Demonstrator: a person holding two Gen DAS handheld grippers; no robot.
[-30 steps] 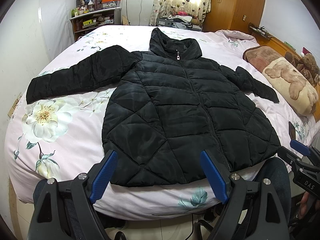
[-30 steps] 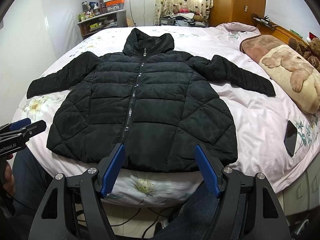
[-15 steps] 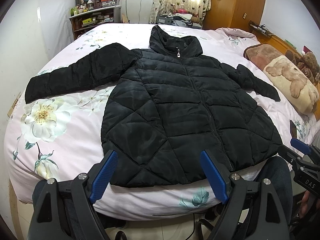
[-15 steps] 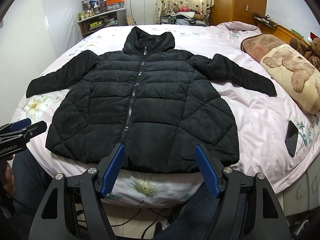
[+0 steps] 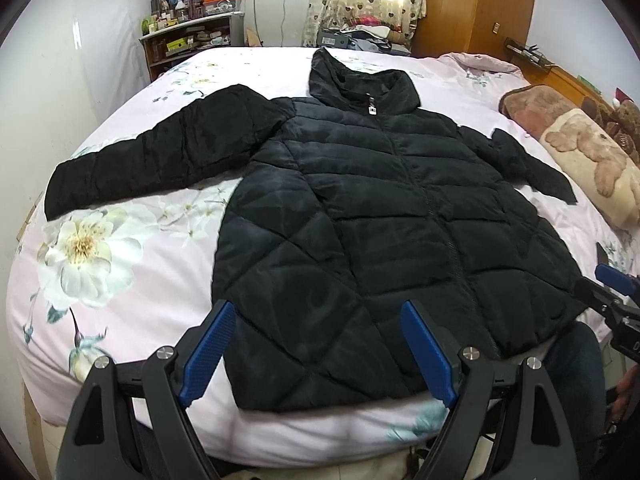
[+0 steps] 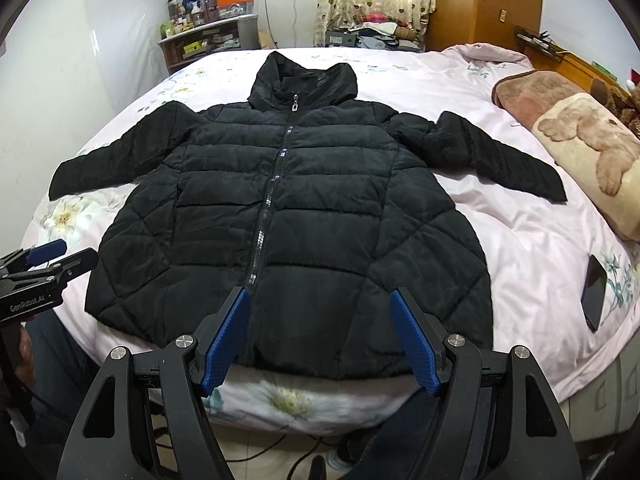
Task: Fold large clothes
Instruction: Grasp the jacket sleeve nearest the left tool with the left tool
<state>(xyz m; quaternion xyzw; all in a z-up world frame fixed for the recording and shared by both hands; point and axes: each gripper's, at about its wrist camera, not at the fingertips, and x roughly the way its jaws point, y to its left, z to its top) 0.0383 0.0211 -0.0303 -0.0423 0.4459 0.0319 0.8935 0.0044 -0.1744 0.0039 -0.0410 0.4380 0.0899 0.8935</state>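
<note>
A black quilted hooded jacket (image 5: 360,216) (image 6: 288,216) lies flat and zipped on the bed, front up, both sleeves spread outward, hem toward me. My left gripper (image 5: 316,344) hovers open just above the hem's left half, nothing between its blue pads. My right gripper (image 6: 320,336) also stands open, over the hem near the zipper's lower end. Each gripper shows at the edge of the other's view: the right gripper (image 5: 612,292) in the left wrist view, the left gripper (image 6: 44,260) in the right wrist view.
The bed (image 5: 120,264) has a pink floral sheet. A brown and cream bear pillow (image 6: 588,148) lies at the right, a dark phone (image 6: 594,292) near the right edge. Shelves (image 6: 204,40) and a wooden wardrobe (image 6: 484,4) stand beyond. A person's legs in jeans (image 6: 60,352) are at the bed's near edge.
Both grippers have moved forward toward the jacket's hem, so the jacket looks larger. Both stay open and the jacket has not moved.
</note>
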